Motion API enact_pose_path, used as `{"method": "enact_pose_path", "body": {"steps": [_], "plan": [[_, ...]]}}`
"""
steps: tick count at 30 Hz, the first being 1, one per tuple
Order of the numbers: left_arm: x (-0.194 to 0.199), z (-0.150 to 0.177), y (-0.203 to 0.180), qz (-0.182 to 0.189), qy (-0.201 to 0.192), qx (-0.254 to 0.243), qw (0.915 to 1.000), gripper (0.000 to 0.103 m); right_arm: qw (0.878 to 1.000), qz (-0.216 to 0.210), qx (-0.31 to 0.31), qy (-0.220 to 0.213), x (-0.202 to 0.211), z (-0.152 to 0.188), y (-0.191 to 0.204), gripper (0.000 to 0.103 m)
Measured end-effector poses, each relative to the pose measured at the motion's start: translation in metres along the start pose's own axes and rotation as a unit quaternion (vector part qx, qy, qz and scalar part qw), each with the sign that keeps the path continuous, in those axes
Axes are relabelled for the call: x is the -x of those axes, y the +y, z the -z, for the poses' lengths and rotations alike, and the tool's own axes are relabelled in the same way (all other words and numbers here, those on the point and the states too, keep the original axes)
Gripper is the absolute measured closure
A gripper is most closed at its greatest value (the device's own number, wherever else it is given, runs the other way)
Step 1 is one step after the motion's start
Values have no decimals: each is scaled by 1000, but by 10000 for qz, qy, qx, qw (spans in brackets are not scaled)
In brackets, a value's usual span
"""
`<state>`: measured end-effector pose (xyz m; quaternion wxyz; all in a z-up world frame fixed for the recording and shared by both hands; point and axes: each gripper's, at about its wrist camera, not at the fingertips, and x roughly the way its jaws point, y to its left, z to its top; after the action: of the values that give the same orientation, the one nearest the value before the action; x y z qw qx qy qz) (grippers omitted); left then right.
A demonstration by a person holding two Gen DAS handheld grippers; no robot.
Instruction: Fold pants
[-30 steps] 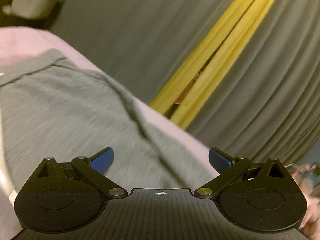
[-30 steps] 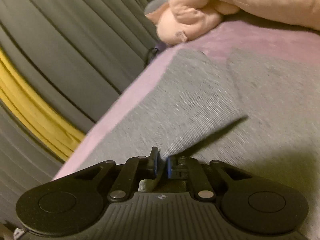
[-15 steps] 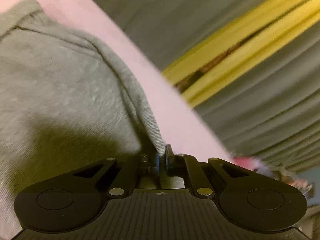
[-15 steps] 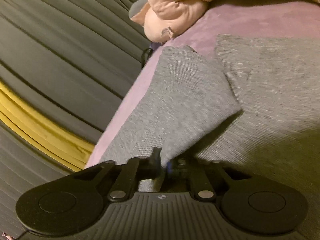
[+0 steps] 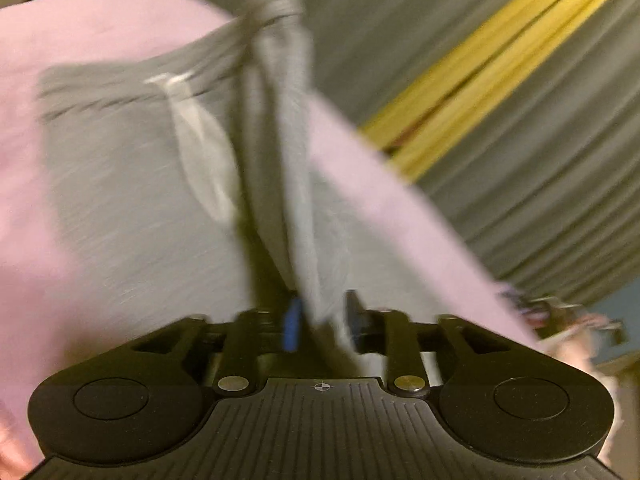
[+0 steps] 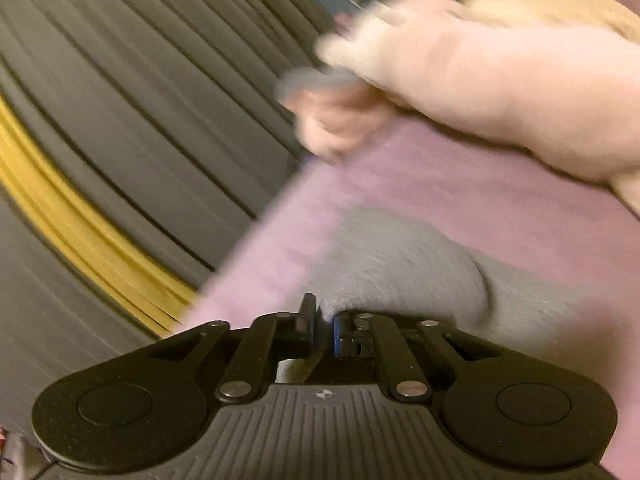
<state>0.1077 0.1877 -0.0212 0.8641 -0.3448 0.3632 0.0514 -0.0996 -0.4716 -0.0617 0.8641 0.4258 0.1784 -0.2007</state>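
Grey pants point(image 5: 120, 200) lie on a pink sheet point(image 5: 60, 60); a pale strip point(image 5: 200, 152) runs down from the waistband point(image 5: 276, 0). A raised fold of the grey cloth runs from the waistband down into my left gripper point(image 5: 322, 320), whose jaws are opening with the cloth loose between them. In the right wrist view a bunched grey end of the pants point(image 6: 400, 272) sits just ahead of my right gripper point(image 6: 323, 328). Its jaws are starting to open, and the cloth edge is still pinched between the pads. Both views are blurred.
A peach plush toy or cushion point(image 6: 500, 80) lies on the sheet point(image 6: 440, 184) beyond the right gripper. Grey pleated curtains point(image 5: 520, 160) with a yellow stripe point(image 5: 480, 60) hang along the bed's edge. Small clutter point(image 5: 560, 308) shows at the far right.
The left gripper closed on the pants' edge, swung it across over the pants, and its jaws have now parted. The right gripper carried its cloth toward the plush toy.
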Motion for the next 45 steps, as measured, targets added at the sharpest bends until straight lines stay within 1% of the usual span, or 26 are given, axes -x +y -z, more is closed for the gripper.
{"method": "enact_pose_path", "body": {"steps": [1,3,4,5,7,9,10,12,14,15,16,17,18,21,24,25,27,29,32,34,35,37,38,40,42,45], "plan": [[-3,-1,8,-57,-45,8,10000,48,9995,267,-6,174,-2,5,-8,88],[-1,-10,20,-191,-220,86,9995,32,9977,469,-86,475,-9,17,-22,73],[-2,-17,23,-283,-419,122,9986,15,9971,509,-145,540,-11,23,-26,60],[-5,-25,23,-333,-548,80,9979,8,9969,522,-177,562,-13,28,-27,52],[-16,-40,26,-657,-628,119,9958,9,9967,557,-172,572,-18,35,-27,52],[-37,-54,23,-689,-523,-290,9958,7,9973,528,-6,503,-20,39,-22,52],[-50,-62,22,-935,-433,-484,9935,8,9972,517,28,534,-24,38,-21,52],[-65,-68,19,-1147,-441,-626,9904,11,9971,511,6,559,-31,35,-20,55],[-71,-77,23,-1170,-401,-524,9909,36,9977,436,-42,519,-34,31,-20,93],[-75,-84,23,-1122,-386,-399,9921,42,9977,424,-98,527,-35,29,-21,95],[-83,-92,27,-1113,-318,-211,9931,59,9976,447,-154,510,-36,27,-23,95],[-75,-85,36,-1113,-218,-66,9935,82,9975,462,-201,497,-37,26,-25,94],[-65,-78,40,-1123,-127,47,9936,89,9972,483,-264,500,-37,25,-28,94],[-57,-77,42,-1042,-113,278,9941,89,9966,497,-485,440,-38,22,-37,82],[-51,-71,49,-1027,57,396,9939,89,9959,489,-604,470,-45,17,-42,81],[-54,-74,53,-1054,98,486,9932,94,9955,505,-613,509,-47,14,-41,81],[-49,-79,54,-943,28,535,9941,95,9953,624,-464,569,-52,5,-32,98],[-19,-85,43,-649,-318,385,9966,95,9962,664,-255,497,-47,-10,-16,98],[32,-93,35,111,-890,551,9944,95,9997,-85,-168,-147,-10,-33,8,98],[56,-88,45,277,-1229,630,9900,95,9976,-374,53,-572,13,-40,14,98],[61,-81,53,225,-1318,619,9891,94,9962,-463,101,-733,22,-39,12,98],[53,-63,74,-286,-1125,502,9920,93,9955,-366,63,-875,28,-31,-5,98],[42,-54,85,-611,-889,449,9931,89,9970,-101,77,-761,24,-26,-15,97],[17,-35,112,-1219,-345,559,9904,87,9978,606,189,-207,2,-9,-36,97],[14,-27,123,-1140,-492,548,9908,85,9915,1184,401,359,-21,6,-48,97],[14,-39,114,-1281,-406,528,9895,82,9902,1280,497,257,-25,13,-44,96]]}}
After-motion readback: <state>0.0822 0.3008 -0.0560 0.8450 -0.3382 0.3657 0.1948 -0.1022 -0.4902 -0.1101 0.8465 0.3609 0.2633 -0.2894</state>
